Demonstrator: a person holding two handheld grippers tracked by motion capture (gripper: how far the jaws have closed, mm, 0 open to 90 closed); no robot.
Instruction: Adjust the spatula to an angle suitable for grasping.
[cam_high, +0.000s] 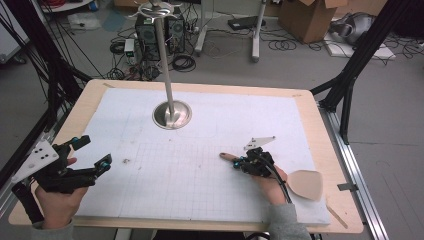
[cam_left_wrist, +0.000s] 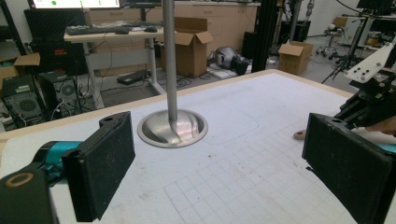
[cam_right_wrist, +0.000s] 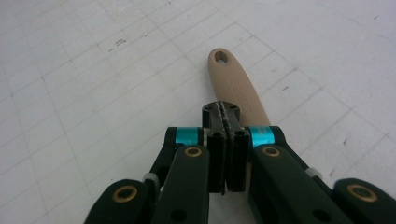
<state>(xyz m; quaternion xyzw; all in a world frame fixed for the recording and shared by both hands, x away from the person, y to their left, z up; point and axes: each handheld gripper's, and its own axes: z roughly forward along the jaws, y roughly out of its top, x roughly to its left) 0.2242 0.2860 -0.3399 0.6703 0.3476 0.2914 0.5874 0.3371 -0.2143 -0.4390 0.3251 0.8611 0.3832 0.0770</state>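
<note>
A beige spatula (cam_high: 300, 181) lies flat on the white gridded mat (cam_high: 200, 150) that covers the wooden surface (cam_high: 320, 125), toward the right near corner of the mat in the high view. It looks like one piece of smooth, matte silicone or plastic: a broad, rounded, fan-shaped blade (cam_high: 305, 183) at the right, near the mat's edge, and a slim flat handle (cam_right_wrist: 236, 86) running left from it. The handle end is rounded and pierced by a small oval hanging hole (cam_right_wrist: 220, 57), and faint raised lettering along the handle is too small to read. The right tool (cam_right_wrist: 227, 116) sits low over the middle of the handle with its two black jaws pressed together, clenched; the handle passes beneath them, and whether the jaws actually pinch it cannot be told from the right gripper view. The handle tip pokes out to the left of that tool in the high view. The left tool (cam_high: 90, 152) rests well apart at the left edge of the mat, its jaws spread wide and released, with nothing between the pads. Farther back on the mat stands a metal pole (cam_high: 165, 60) on a round polished base (cam_high: 172, 114).
</note>
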